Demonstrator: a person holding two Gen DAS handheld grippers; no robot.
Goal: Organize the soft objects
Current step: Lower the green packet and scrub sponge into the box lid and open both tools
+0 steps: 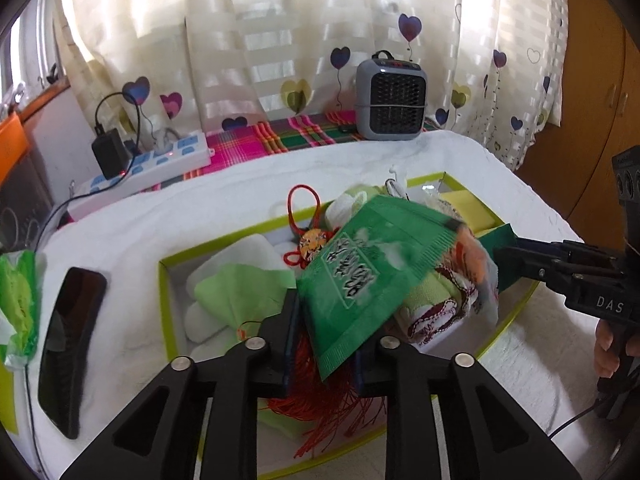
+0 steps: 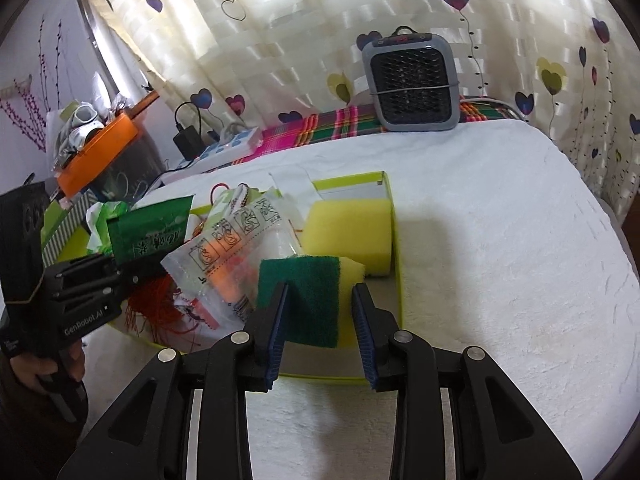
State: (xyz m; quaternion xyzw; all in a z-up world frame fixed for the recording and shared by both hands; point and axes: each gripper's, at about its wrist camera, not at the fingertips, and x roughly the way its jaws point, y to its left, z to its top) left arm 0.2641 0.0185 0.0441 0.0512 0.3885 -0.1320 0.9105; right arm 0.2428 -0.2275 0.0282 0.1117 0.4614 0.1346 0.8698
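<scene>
- Hanging behind everything, a cream curtain [image 1: 280, 40] printed with heart balloons fills the back of the room; a wooden cupboard [image 1: 592, 80] stands at the right edge.
- A white towel [image 2: 500, 220] covers the surface, with a bright plaid cloth [image 1: 280, 138] showing along its far edge.
- A shallow box with a lime-green rim [image 1: 168, 300] lies on the towel and holds the soft things: white pads, a pale green cloth, a yellow sponge block [image 2: 348, 224] in its far right corner and a red tasselled charm [image 1: 312, 244].
- A grey fan heater [image 1: 390, 98] stands on the plaid cloth past the box.
- A white power strip [image 1: 160, 164] with a black charger plugged in lies at the back left.
- A dark phone [image 1: 68, 344] lies on the towel left of the box, beside a green tissue pack [image 1: 18, 300].
- An orange tray [image 2: 100, 152] of clutter sits on a side unit at far left.
- The left gripper [image 1: 326, 340] hangs over the box; its fingers are narrowly parted, a green packet [image 1: 360, 284] between them, whether pinched I cannot tell.
- The right gripper [image 2: 320, 320] has a green-faced scrub sponge [image 2: 304, 300] between its fingers over the box's near right corner; the left finger touches it, the right stands just clear.
- A clear printed bag [image 2: 224, 264] crowds between the two grippers.
</scene>
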